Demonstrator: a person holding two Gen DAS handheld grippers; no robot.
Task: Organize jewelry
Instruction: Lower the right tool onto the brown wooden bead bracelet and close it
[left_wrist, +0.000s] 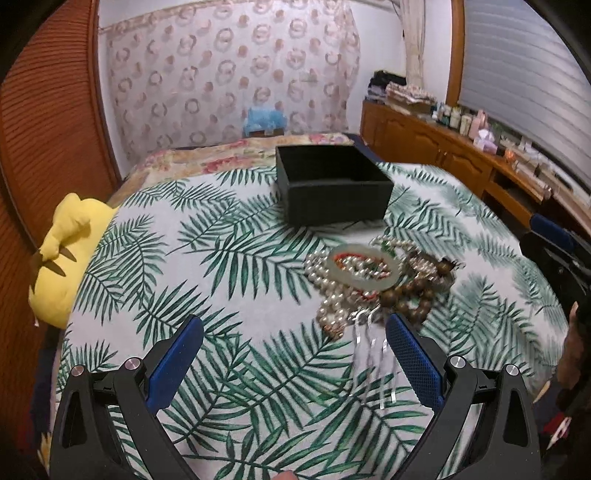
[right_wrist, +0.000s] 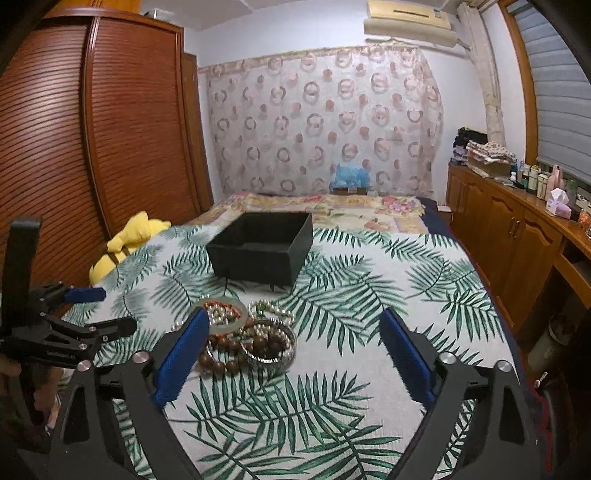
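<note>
Jewelry (left_wrist: 373, 280): one tangled heap on the leaf-print bedspread (left_wrist: 229, 280), lying just in front of the black box (left_wrist: 332, 188) and apart from it.
Box: open on top, sitting on the bedspread; nothing can be made out inside it from either view.
Heap: pearls (left_wrist: 325, 277) on the left side, a pale bangle (left_wrist: 360, 267) on top nearest the box, brown beads (left_wrist: 410, 295) on the right side, silver chains (left_wrist: 373, 343) trailing away from the box.
Left tongs (left_wrist: 295, 345): spread wide and holding nothing, hovering over the bedspread on the near side of the heap from the box; the right blue pad sits just beside the chains, while the rest of the heap lies ahead and to the right of the gap.
Right tongs (right_wrist: 291, 338): also spread wide, nothing between the pads; the heap (right_wrist: 243, 332) sits on the box side of the tips, crowding the left pad, which overlaps the bangle (right_wrist: 221, 314) and the beads (right_wrist: 236, 350) in this view. Touching or not, can't tell.
Plush (left_wrist: 70, 258): yellow, at the bed's edge, well left of the box.
</note>
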